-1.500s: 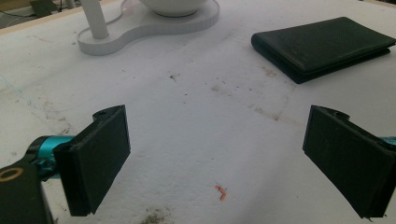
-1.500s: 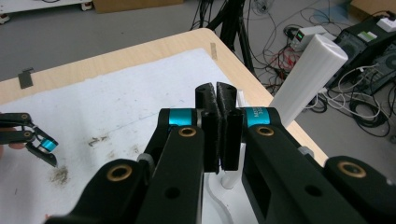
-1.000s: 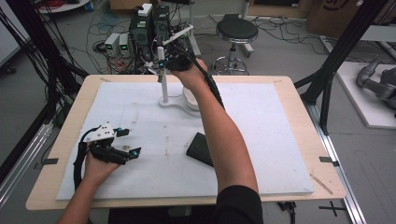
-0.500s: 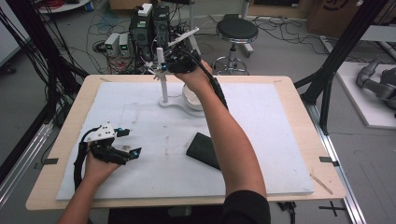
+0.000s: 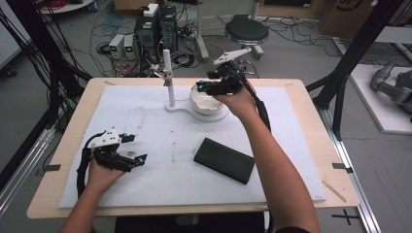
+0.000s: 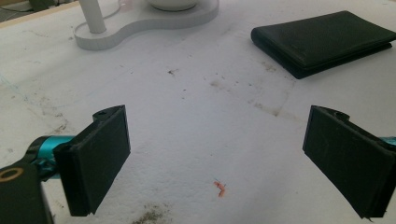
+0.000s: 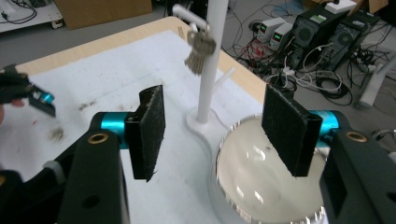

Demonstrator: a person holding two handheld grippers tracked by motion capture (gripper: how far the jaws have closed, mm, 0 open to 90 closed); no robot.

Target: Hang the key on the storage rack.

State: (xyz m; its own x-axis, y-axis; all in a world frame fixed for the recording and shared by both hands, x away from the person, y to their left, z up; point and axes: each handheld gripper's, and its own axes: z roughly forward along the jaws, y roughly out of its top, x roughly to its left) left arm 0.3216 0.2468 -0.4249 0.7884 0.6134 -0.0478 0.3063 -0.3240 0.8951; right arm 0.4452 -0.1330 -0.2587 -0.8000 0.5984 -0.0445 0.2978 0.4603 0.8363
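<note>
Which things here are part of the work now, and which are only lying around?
Part of the work:
- keys hanging on the white stand
- bowl on the stand's base
- right hand-held gripper, open over the bowl

Lying about:
- black wallet
- left hand-held gripper, open

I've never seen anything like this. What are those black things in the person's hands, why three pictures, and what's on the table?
A person holds a hand-operated clamp in each hand. One camera looks down from above; another rides on each clamp, looking along its two black jaws. The left gripper rests open near the table's front. The right gripper, whose jaws have just been opening with nothing between them, hovers over a white bowl. Beside the bowl a white stand carries a bunch of keys. A black wallet lies flat on the white mat.
</note>
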